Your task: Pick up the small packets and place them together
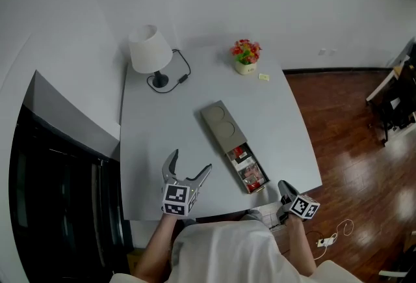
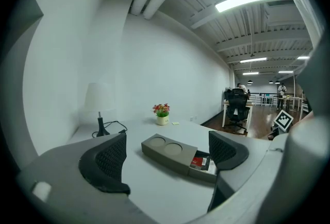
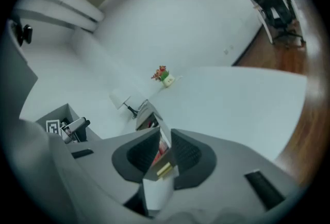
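Closest in, the person's pale shirt (image 1: 221,252) fills the bottom edge of the head view. At the left, the left gripper (image 1: 190,161) hovers over the near part of the grey worktop (image 1: 156,119). Its jaws are spread wide with nothing held between them, and its own view looks across bare surface toward the case. Farther back on that side stands a white-shaded table lamp (image 1: 151,49), its black cord (image 1: 184,70) looped beside the base.

In the middle of the worktop a long grey case (image 1: 220,124) with two round recesses in its top lies slanted. Its drawer (image 1: 259,188) is pulled out toward the near right corner. The small packets (image 1: 246,168) — red and white wrappers — lie packed together inside that drawer. Behind, a little pot of red flowers (image 1: 246,55) sits near the far edge, with a yellow slip (image 1: 264,77) just beside it.

At the right, the right gripper (image 1: 285,188) is at the worktop's near corner. Its jaws are narrow and straddle the drawer's end wall — one pad stands just clear of that wall. A wooden floor (image 1: 351,138) lies beyond the worktop.
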